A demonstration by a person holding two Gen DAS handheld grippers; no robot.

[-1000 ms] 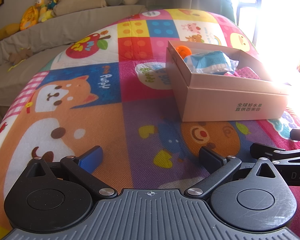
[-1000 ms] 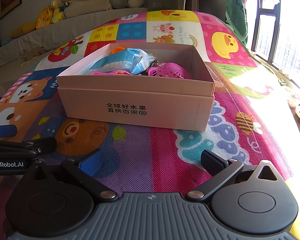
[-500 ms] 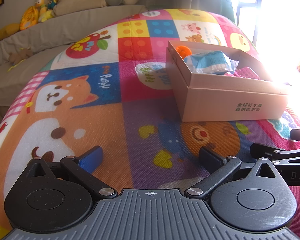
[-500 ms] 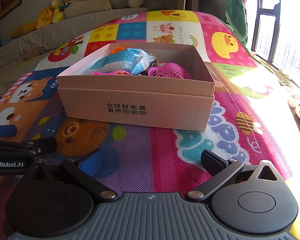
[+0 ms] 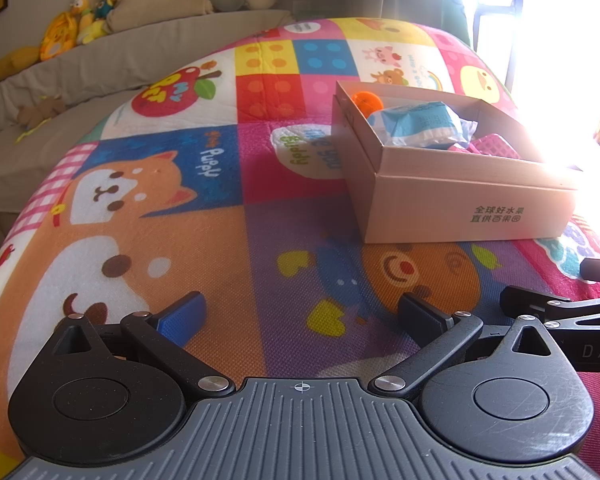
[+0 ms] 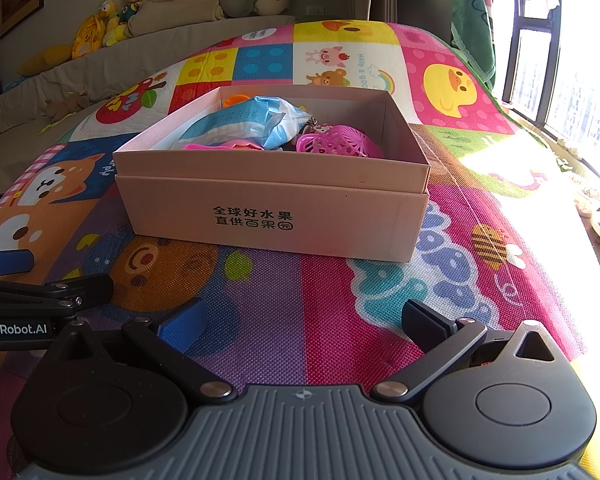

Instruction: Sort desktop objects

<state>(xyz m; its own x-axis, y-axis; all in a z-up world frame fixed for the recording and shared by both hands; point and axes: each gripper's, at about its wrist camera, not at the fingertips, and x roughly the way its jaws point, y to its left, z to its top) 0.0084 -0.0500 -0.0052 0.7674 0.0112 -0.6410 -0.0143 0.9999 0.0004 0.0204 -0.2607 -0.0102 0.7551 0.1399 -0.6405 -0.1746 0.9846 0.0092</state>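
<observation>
**Both tongs empty, box already loaded**

The left tongs and the right tongs rest low over the cartoon play mat, each with its 2 fingers spread wide and nothing between them. They sit side by side, just short of the pink cardboard box, probably parked there because nothing loose shows on the mat within reach. The sorted things lie inside the box: a blue-and-white packet, a pink mesh basket and an orange piece in the far corner. Judging by the bare mat, the sorting looks nearly or fully done.
</observation>
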